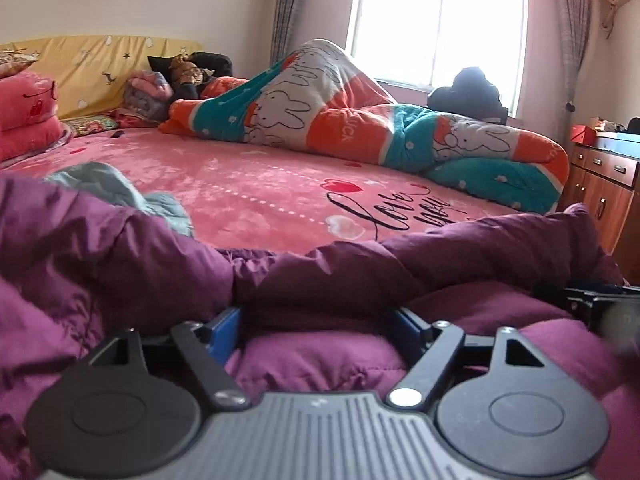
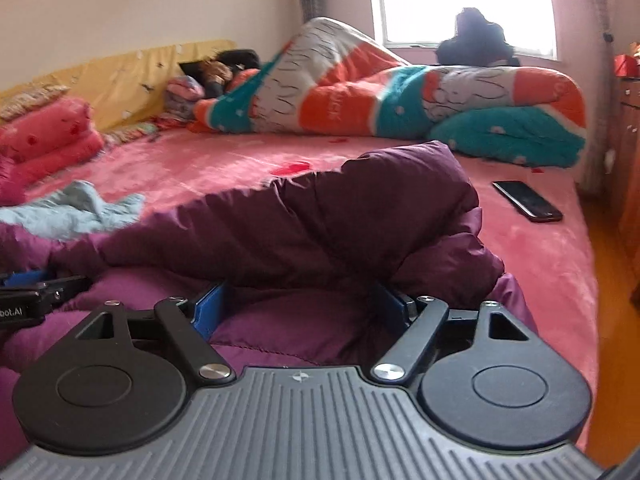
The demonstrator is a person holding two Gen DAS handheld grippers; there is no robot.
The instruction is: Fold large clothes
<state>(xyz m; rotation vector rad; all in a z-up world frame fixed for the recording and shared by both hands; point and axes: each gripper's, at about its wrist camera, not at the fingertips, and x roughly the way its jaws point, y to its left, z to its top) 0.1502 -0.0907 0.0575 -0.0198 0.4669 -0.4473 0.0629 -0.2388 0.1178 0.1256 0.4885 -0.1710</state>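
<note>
A large purple padded coat [image 1: 120,256] lies bunched on the near side of a pink bed; it also fills the front of the right wrist view [image 2: 304,224]. My left gripper [image 1: 320,320] is open, its blue pads wide apart, with a puffy fold of the coat bulging between them. My right gripper [image 2: 298,304] is open the same way, pads on either side of a coat fold near the coat's right end. Each gripper shows at the edge of the other's view: the right one [image 1: 600,300], the left one [image 2: 36,296]. Fingertips are buried in fabric.
A light blue garment [image 2: 76,208] lies left of the coat. A black phone [image 2: 526,200] lies on the pink bedsheet [image 1: 260,184] at right. A person lies under an orange-teal rabbit quilt [image 1: 360,120] at the far side. Pink pillows [image 2: 48,136] far left, wooden cabinet [image 1: 600,184] right.
</note>
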